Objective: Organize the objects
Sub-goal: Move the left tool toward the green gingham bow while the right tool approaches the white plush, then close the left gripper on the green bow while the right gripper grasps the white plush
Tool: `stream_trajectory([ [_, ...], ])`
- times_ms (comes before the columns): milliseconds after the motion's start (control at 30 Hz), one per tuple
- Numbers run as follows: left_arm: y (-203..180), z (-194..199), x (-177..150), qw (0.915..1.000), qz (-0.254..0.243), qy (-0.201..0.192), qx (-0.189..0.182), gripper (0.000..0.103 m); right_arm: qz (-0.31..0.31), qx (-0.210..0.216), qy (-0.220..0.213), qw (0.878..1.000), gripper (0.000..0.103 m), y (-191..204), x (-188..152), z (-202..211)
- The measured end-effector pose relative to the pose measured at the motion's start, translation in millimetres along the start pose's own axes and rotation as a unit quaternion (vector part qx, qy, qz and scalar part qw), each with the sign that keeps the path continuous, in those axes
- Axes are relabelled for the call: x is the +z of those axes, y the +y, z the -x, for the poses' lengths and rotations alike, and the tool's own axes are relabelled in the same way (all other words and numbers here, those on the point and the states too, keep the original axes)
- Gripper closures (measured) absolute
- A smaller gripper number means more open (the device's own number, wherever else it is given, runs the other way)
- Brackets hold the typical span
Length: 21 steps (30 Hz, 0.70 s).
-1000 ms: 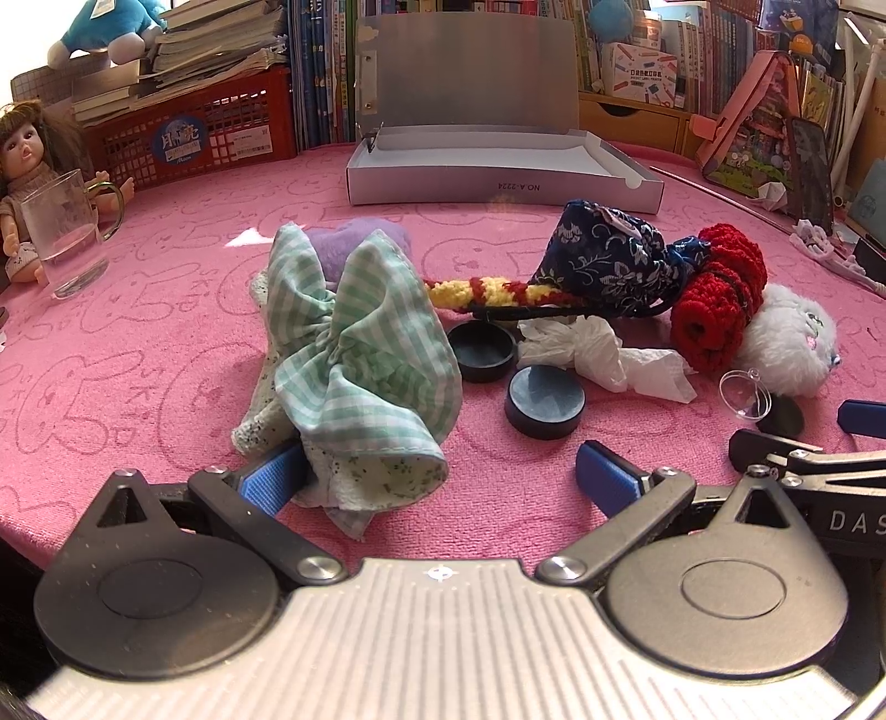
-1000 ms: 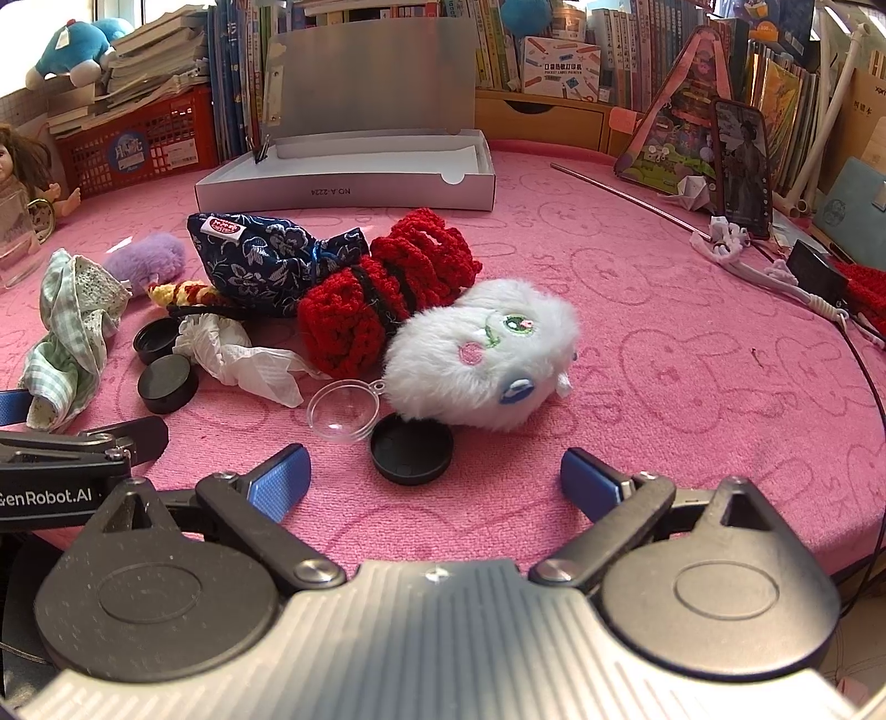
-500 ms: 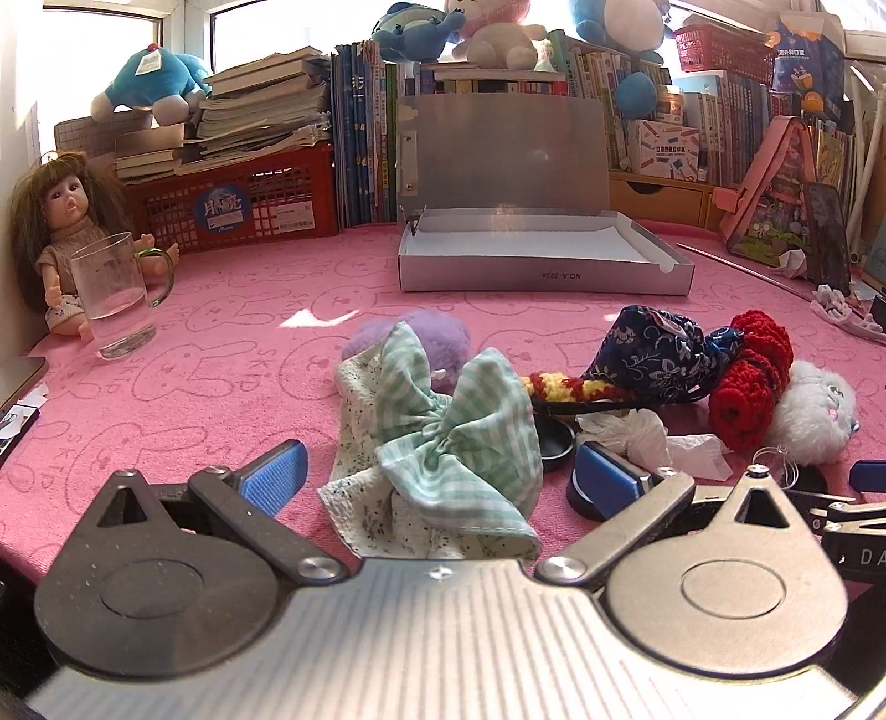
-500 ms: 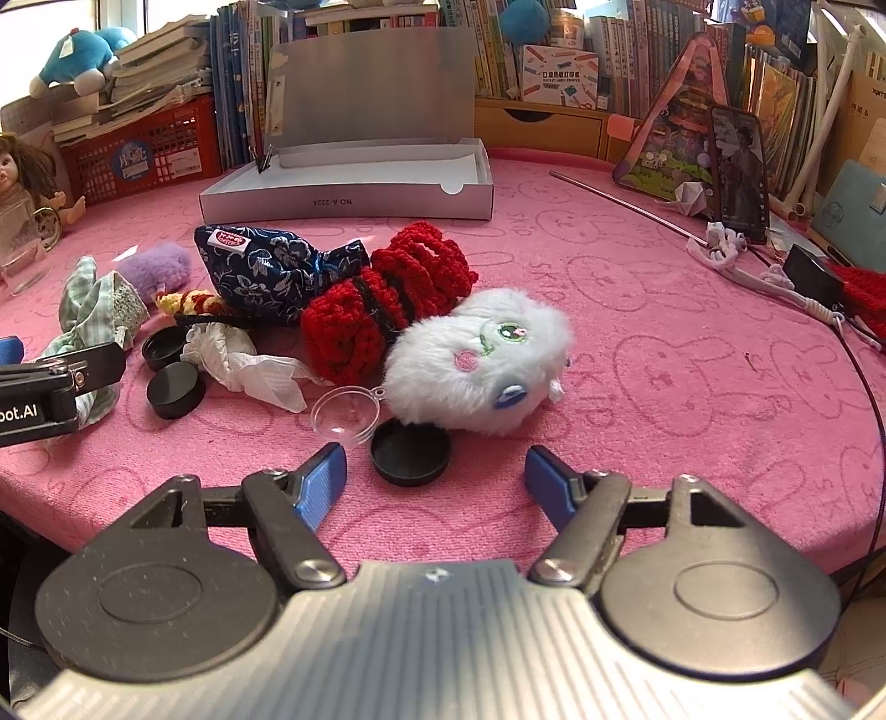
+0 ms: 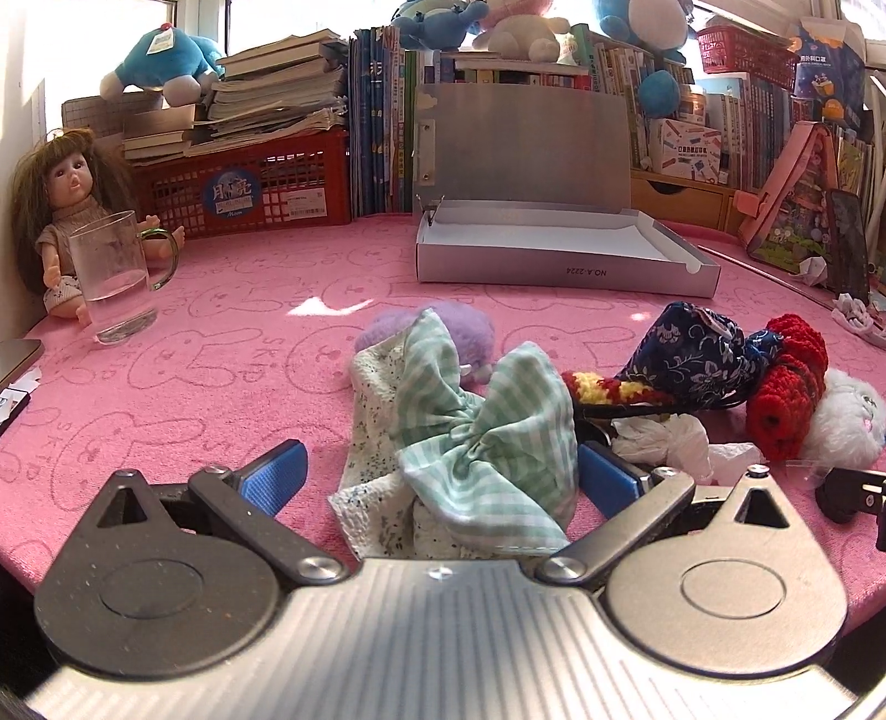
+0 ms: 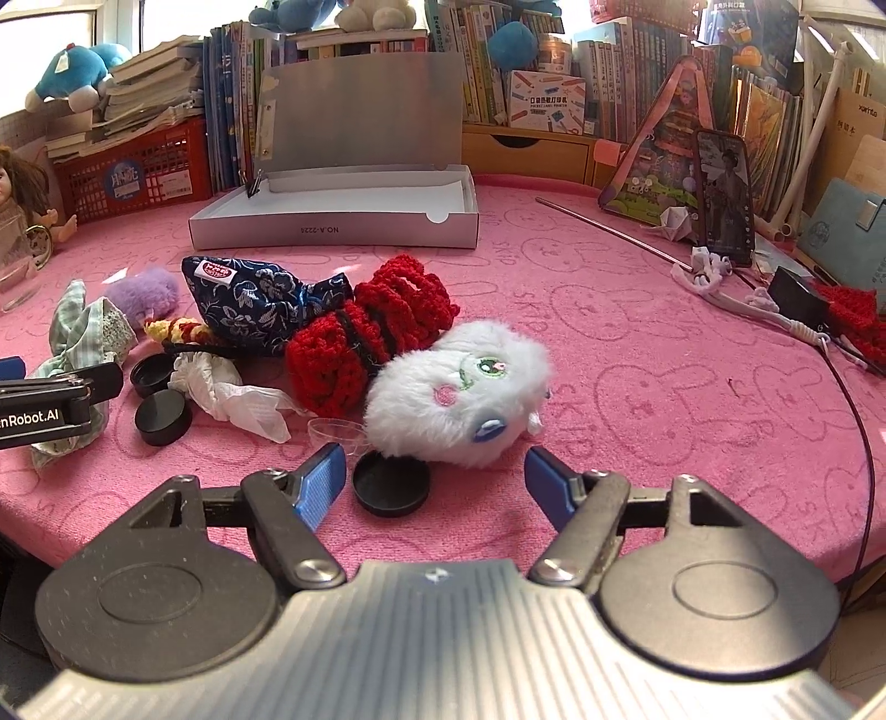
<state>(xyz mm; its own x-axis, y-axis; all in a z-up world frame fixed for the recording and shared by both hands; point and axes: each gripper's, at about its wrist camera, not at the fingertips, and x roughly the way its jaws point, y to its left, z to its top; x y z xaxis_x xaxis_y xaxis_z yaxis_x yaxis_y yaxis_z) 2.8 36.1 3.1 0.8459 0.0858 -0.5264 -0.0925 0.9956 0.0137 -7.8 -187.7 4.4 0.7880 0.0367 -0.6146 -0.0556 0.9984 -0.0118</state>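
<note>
Daylight floods in from my windows [image 5: 33, 50] behind, blown-out white; sharp focus, fisheye bending the pink table [image 6: 637, 332] edges

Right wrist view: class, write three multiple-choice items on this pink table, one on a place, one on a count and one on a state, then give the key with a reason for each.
1. Where does the white furry toy lie?
A. in the red basket
B. against the red crocheted piece
C. beside the glass mug

2. How many black round caps lie on the table?
A. one
B. two
C. three

3. In what state is the grey box?
A. open, lid standing up
B. shut
C. upside down

Key:
1. B, its fur touches the red yarn.
2. C, two lie by the crumpled tissue and one lies in front of the toy.
3. A, the lid stands up behind the tray and the white inside shows.
</note>
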Motion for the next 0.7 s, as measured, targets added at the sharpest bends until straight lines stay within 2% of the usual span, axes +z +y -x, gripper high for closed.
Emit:
stream_trajectory([
  [133, 4, 4, 2, 0.9996, 0.016, -0.019, -0.011, 0.000, -0.007, -0.001, -0.014, 1.000, 0.021, -4, 3, 0],
  [233, 1, 4, 4, 0.9996, 0.004, -0.025, -0.011, 0.000, -0.013, -0.004, -0.030, 0.999, 0.019, -7, 8, 0],
  [333, 0, -1, 3, 0.9998, 0.006, -0.015, -0.010, 0.000, -0.012, -0.017, -0.032, 0.999, 0.018, -9, 12, -7],
  [600, -1, -19, -6, 0.9997, 0.012, 0.018, -0.012, 0.000, 0.002, -0.019, -0.023, 1.000, 0.015, -5, 13, -29],
  [700, -4, -21, -8, 0.9999, 0.000, 0.014, -0.005, 0.000, 0.007, -0.019, -0.016, 1.000, 0.015, -5, 12, -37],
])
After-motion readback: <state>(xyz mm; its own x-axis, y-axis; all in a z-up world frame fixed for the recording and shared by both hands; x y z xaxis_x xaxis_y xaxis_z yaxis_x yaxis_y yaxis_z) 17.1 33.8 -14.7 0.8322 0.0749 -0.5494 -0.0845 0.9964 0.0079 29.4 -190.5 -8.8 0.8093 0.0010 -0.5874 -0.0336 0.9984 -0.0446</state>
